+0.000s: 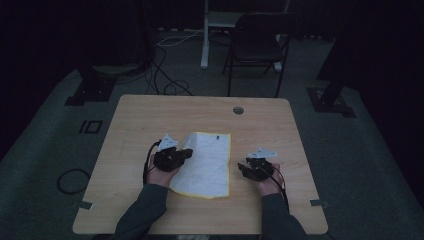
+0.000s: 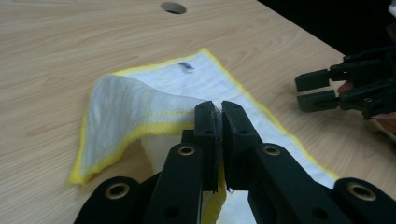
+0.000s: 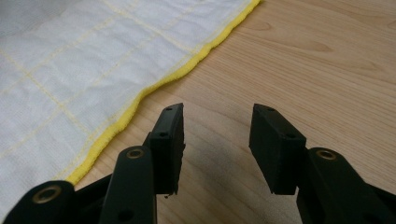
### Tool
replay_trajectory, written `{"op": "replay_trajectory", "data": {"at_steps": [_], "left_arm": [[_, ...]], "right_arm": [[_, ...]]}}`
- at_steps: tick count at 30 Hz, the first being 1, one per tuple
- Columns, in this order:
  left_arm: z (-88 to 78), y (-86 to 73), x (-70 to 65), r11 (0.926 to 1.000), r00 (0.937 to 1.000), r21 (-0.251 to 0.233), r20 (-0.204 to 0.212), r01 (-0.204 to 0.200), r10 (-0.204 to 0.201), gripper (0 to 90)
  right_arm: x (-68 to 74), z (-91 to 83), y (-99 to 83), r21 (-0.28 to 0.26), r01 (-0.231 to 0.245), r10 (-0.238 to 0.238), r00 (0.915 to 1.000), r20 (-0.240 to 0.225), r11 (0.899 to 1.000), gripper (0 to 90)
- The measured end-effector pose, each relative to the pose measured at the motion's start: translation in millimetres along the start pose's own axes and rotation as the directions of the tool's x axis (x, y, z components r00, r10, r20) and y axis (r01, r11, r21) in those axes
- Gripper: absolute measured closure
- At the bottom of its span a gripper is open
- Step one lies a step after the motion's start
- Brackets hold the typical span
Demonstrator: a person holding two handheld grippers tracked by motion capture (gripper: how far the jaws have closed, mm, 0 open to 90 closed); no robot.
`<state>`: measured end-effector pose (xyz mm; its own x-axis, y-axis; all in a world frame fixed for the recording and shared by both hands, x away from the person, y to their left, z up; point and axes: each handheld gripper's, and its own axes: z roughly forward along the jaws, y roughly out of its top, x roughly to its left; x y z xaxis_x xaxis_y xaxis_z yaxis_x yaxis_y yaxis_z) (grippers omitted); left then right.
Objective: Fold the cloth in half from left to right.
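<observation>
Two grippers at a yellow-edged cloth; one grips, one idle

Left gripper (image 2: pixel 219 112): jaws pinched together on an edge of the white cloth (image 1: pixel 207 165), which is lifted and folded back over the rest, its yellow hem curling up off the table (image 1: pixel 150 115). In the high view this gripper (image 1: pixel 172 156) sits over the cloth's left side.

Right gripper (image 3: pixel 217 140): jaws stand apart with bare wood between them, nothing held. It rests just beside the cloth's right hem (image 3: pixel 154 86), not touching it.

Cloth lies near the table's middle, between the two hands, mostly flat, a small label (image 2: pixel 186 66) near its far edge.
</observation>
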<state>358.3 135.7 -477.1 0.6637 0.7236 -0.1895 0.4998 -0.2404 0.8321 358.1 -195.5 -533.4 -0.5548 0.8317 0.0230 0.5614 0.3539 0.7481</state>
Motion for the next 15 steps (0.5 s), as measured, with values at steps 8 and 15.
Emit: {"op": "replay_trajectory", "data": {"at_steps": [8, 15], "left_arm": [[11.2, 5.2, -10.5, 0.9999, 0.9995, 0.007, 0.027, -0.015, 0.015, 85.9], [22.0, 8.0, -18.5, 0.9994, 0.9985, 0.016, 0.047, -0.031, 0.030, 86.0]], "right_arm": [[-0.2, -0.4, 0.0, -0.001, -0.001, 0.001, 1.0000, 0.000, 1.000, 54.7], [0.0, -0.5, 0.0, -0.001, 0.000, 0.000, 1.0000, 0.000, 1.000, 54.8]]}}
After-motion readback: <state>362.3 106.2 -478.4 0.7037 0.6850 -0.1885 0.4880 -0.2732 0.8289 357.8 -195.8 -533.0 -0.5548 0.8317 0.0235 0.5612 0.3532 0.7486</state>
